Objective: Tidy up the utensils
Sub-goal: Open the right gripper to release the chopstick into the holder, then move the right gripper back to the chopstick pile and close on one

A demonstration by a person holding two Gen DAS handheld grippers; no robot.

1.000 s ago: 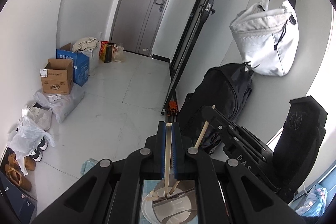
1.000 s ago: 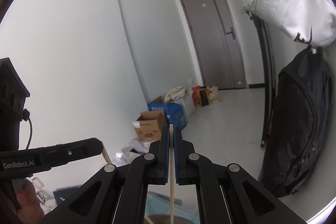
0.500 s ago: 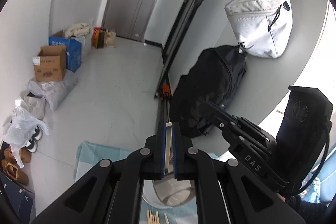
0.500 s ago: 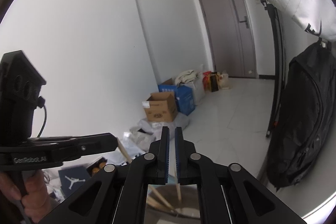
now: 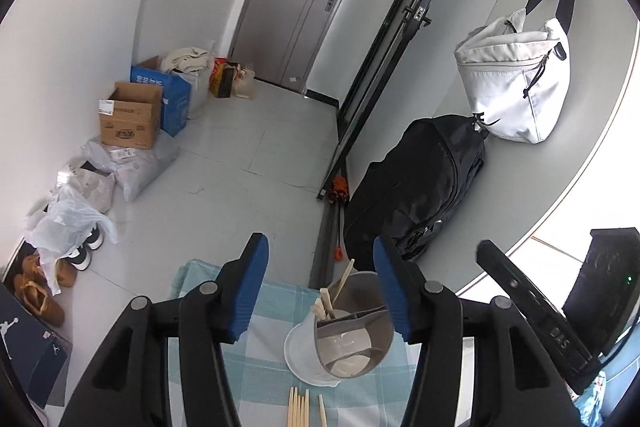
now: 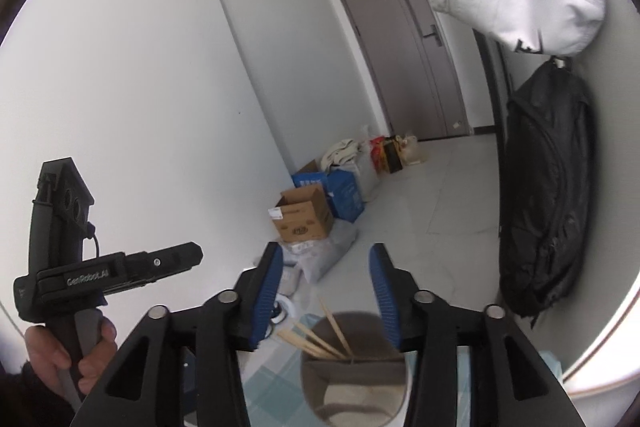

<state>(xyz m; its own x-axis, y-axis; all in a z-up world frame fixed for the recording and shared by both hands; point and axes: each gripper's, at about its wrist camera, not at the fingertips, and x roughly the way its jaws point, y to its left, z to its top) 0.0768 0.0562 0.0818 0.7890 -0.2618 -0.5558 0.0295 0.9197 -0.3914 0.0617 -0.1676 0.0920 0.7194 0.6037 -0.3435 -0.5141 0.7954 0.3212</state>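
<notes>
A grey utensil holder (image 5: pixel 352 331) on a white base stands on the checked cloth, with a few wooden chopsticks (image 5: pixel 332 295) leaning in its far compartment. More loose chopsticks (image 5: pixel 300 407) lie on the cloth near the frame's lower edge. My left gripper (image 5: pixel 320 241) hovers above and just short of the holder, its jaws opening with nothing between the blue pads. My right gripper (image 6: pixel 325 249) also hangs over the holder (image 6: pixel 352 367), its jaws opening and empty, with the chopsticks (image 6: pixel 320 335) below it. A hand (image 6: pixel 80 347) grips the left tool's handle.
The checked cloth (image 5: pixel 272 359) covers the table. A black backpack (image 5: pixel 416 183) and a white bag (image 5: pixel 516 87) hang on the right wall. Cardboard boxes (image 5: pixel 132 115), plastic bags and shoes (image 5: pixel 80 255) line the floor on the left.
Both grippers were shut on a chopstick each; both have let go and opened. The chopsticks now rest in the holder, and both grippers have drawn back from it.
</notes>
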